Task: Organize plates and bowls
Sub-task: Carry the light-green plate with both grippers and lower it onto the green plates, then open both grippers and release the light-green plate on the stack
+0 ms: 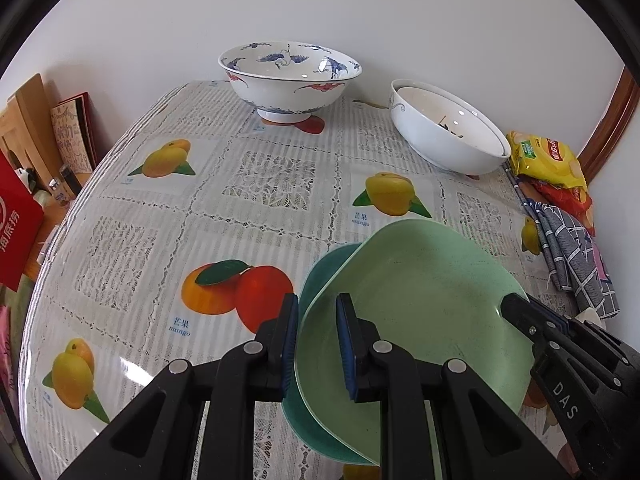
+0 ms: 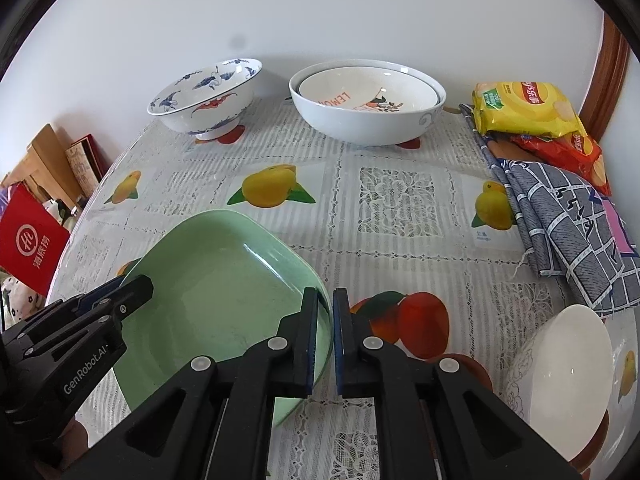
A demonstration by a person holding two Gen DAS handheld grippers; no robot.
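Note:
A light green square plate point(image 1: 420, 300) rests in a darker teal plate point(image 1: 320, 268) near the table's front edge. My left gripper point(image 1: 317, 304) is shut across the left rims of both plates, which pass between its blue pads. The right gripper point(image 1: 510, 304) pinches the light green plate's right rim. In the right wrist view the right gripper point(image 2: 325, 294) is shut on that rim of the light green plate point(image 2: 216, 292), with the left gripper point(image 2: 136, 284) at its far edge. The teal plate is hidden there.
At the back stand a blue crane bowl point(image 1: 290, 80) point(image 2: 208, 96) and two nested white bowls point(image 1: 444, 132) point(image 2: 366, 104). Another white bowl point(image 2: 568, 384) sits front right. Snack bags point(image 2: 524, 108) and a checked cloth point(image 2: 568, 232) line the right edge. A red box point(image 1: 16, 220) stands off the left edge.

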